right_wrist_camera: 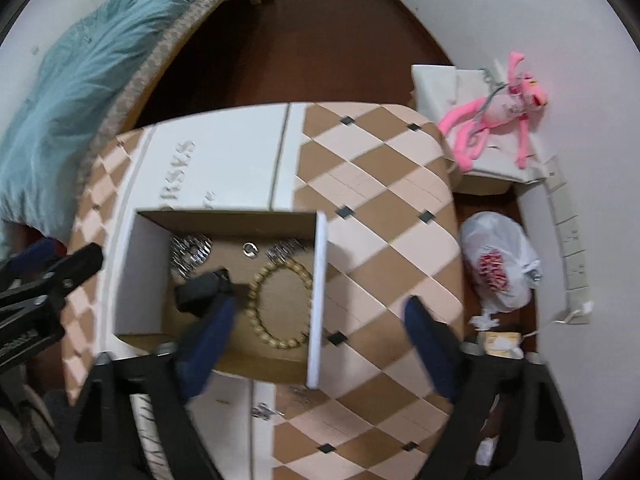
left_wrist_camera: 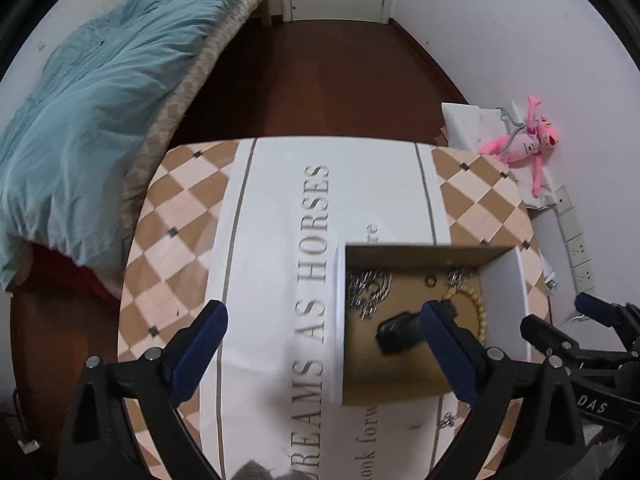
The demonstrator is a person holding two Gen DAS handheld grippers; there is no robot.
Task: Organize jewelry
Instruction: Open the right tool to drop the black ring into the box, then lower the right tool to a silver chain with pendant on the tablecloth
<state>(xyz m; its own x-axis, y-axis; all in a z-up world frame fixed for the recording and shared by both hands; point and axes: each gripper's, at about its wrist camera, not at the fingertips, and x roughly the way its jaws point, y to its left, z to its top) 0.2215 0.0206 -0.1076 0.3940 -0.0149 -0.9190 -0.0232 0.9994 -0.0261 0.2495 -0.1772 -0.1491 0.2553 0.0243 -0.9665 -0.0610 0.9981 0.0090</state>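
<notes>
An open cardboard box with white outer walls sits on the patterned table. Inside lie a wooden bead bracelet, silver chains, a small ring, another silver piece and a black clip-like object. My left gripper is open and empty above the table, its right finger over the box. My right gripper is open and empty, straddling the box's right wall. A small silver piece lies on the table before the box.
The table carries a diamond-patterned cloth with lettering. A bed with a teal duvet is on the left. A pink plush toy, a white plastic bag and a power strip lie on the right.
</notes>
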